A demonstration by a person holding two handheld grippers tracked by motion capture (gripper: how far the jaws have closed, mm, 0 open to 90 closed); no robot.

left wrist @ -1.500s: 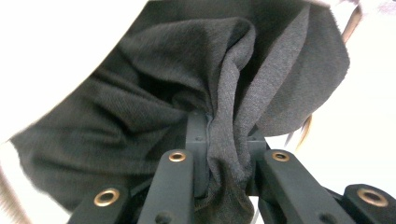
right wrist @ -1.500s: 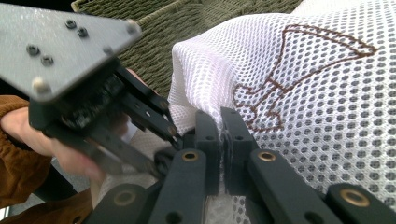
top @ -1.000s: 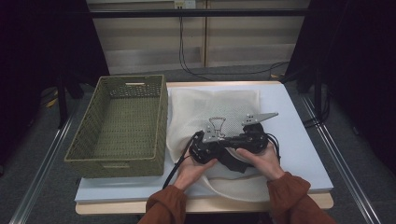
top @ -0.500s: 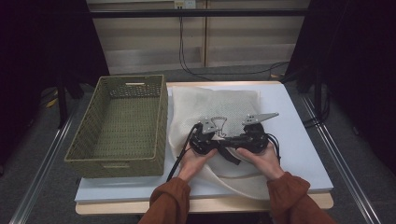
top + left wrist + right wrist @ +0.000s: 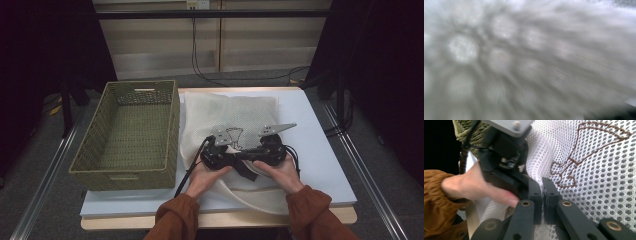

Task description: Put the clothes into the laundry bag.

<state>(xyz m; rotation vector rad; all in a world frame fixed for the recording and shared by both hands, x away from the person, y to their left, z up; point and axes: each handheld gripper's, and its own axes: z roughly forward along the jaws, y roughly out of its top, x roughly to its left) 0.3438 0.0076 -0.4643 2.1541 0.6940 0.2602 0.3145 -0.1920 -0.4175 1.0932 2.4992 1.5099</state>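
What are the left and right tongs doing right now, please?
Left tongs: just been opening, on the mesh bag; grip cannot be told.
Right tongs: closed on the mesh bag.

I take this for a recording lab or test bay, not a home. The white tabletop (image 5: 320, 150) stands alone on grey floor between metal floor rails (image 5: 45, 185). Black curtains (image 5: 380, 65) close off both sides. Beyond the far edge I see plain beige wall panels (image 5: 160, 45), with cables (image 5: 200, 55) hanging from a wall socket (image 5: 198, 4).
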